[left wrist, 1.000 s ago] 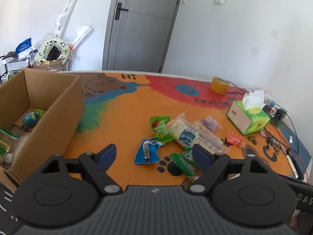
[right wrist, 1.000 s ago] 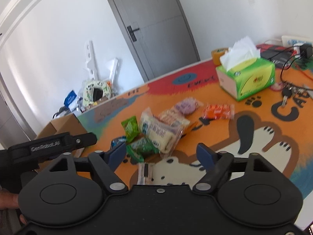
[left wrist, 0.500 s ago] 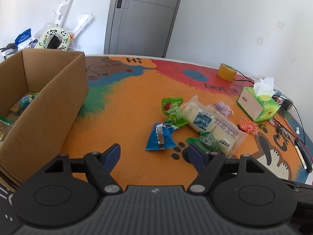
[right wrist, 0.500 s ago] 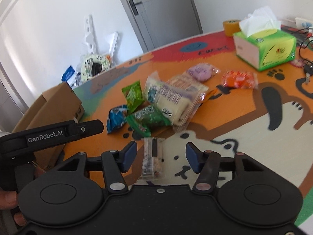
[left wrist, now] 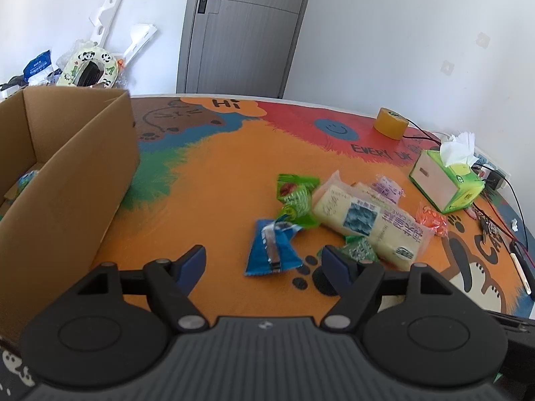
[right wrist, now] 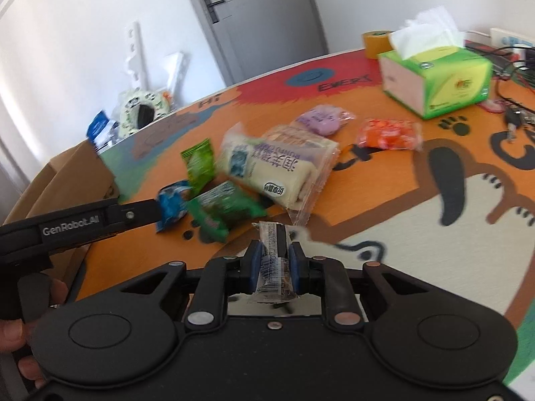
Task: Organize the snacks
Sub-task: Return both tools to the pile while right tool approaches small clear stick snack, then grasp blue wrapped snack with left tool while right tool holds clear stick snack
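My right gripper (right wrist: pixel 273 250) is shut on a small clear-wrapped snack bar (right wrist: pixel 273 260) lying on the colourful mat. Just beyond it lie a dark green packet (right wrist: pixel 224 213), a blue packet (right wrist: pixel 172 204), a light green packet (right wrist: pixel 200 164), a long cream cake pack (right wrist: pixel 277 170), a purple snack (right wrist: pixel 321 121) and an orange snack (right wrist: pixel 388 134). My left gripper (left wrist: pixel 264 260) is open above the mat, with the blue packet (left wrist: pixel 272 249) lying just ahead between its fingers and untouched. An open cardboard box (left wrist: pixel 77 173) stands to its left, with a few snacks inside.
A green tissue box (right wrist: pixel 438 77) and a roll of yellow tape (left wrist: pixel 389 123) sit at the far side of the mat. Cables and keys (left wrist: pixel 491 227) lie along the right edge. A grey door (left wrist: pixel 240 30) and clutter stand behind the table.
My right gripper's jaws closed from wide apart onto the clear-wrapped bar as it dipped toward the mat. My left gripper drifted forward and down toward the blue packet, jaws still apart.
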